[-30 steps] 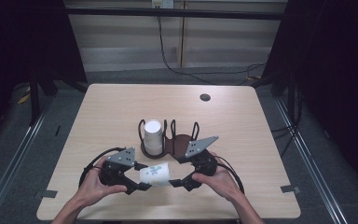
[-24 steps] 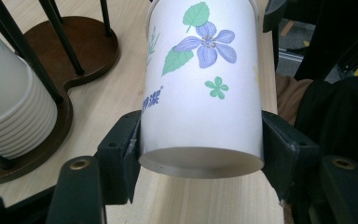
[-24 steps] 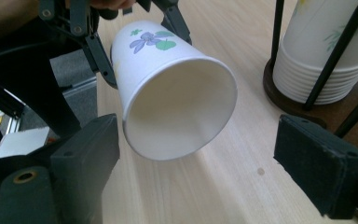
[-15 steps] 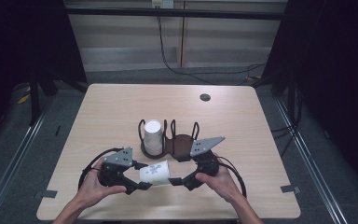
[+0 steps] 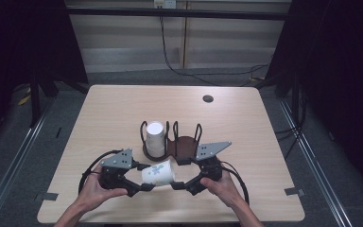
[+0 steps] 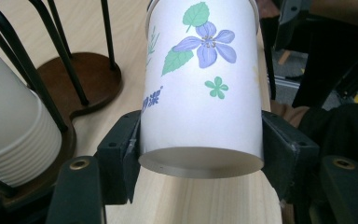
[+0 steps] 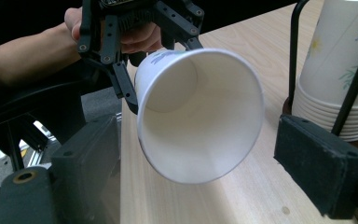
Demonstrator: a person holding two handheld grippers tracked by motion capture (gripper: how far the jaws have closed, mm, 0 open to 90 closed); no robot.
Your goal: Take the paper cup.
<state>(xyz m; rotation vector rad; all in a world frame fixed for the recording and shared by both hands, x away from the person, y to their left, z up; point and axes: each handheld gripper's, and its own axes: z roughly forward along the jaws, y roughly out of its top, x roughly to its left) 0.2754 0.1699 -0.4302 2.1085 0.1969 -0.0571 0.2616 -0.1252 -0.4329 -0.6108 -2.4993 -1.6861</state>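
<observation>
— Two grippers, both low at the near edge of the pale wooden table; the left gripper is clenched on the base end of a white paper cup printed with purple flowers and green leaves; from its own camera you can see a black pad pressed to each side of the cup wall, just above the bottom rim.

— And the cup lies on its side?

— Tilted, close to level, held above the table between the two hands; its open mouth faces the right gripper; in the right gripper view the mouth sits between that gripper's jaws, which stand wide, one well clear of the rim, the other close to it; released, I'd say, gripping nothing.

— What's beyond the cup?

— Just behind it, a dark brown wooden holder with black wire loops, two round bays side by side; the left bay holds a stack of white paper cups, nested and upside down; the right bay shows bare wood; farther off, near the far right corner of the table, a small dark round cap set in the surface; beyond that, a grey wall with black cables hanging down it.
</observation>
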